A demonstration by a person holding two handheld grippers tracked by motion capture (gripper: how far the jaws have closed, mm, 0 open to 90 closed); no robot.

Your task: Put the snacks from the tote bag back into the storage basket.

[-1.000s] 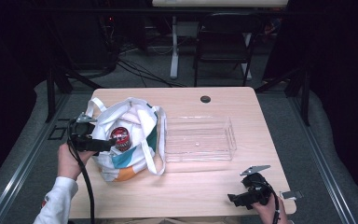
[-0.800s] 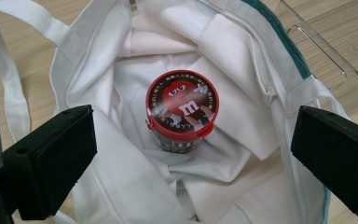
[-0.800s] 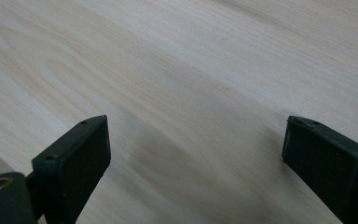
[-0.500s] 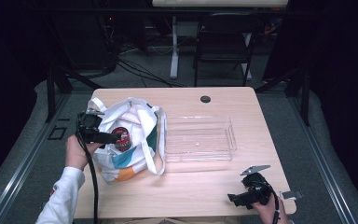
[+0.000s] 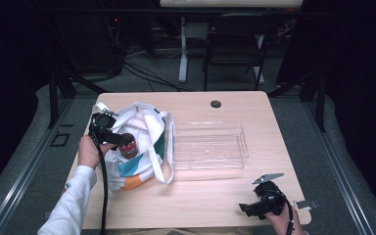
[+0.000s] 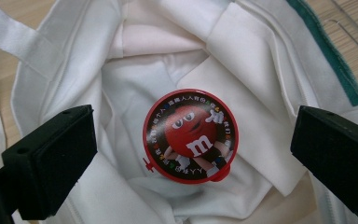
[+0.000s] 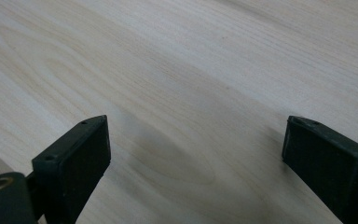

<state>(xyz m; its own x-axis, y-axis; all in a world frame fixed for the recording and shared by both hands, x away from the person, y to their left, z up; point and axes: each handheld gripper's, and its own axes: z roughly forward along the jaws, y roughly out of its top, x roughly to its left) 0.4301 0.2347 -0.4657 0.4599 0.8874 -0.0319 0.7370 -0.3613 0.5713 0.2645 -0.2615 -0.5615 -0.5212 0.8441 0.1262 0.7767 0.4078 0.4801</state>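
Note:
A white tote bag [image 5: 142, 147] with teal and orange patches lies open on the left of the wooden table [image 5: 205, 196]. Inside it sits a round red candy tub [image 6: 189, 135] with a cartoon character on its lid, also seen from above as the tub [image 5: 127, 146]. My left gripper [image 5: 111, 137] hovers over the bag's mouth, open, its jaws wide on either side of the tub [image 6: 189, 135] without touching it. My right gripper [image 5: 247, 209] rests low near the table's front right edge, open, over bare wood [image 7: 182, 93].
A clear plastic tray [image 5: 209, 145] stands in the middle of the table, right beside the bag. A small black round cap [image 5: 216, 104] sits near the far edge. Chairs and cables lie beyond the table.
My left gripper has moved forward and to the right, from the bag's left side to above its opening. The right gripper has stayed put.

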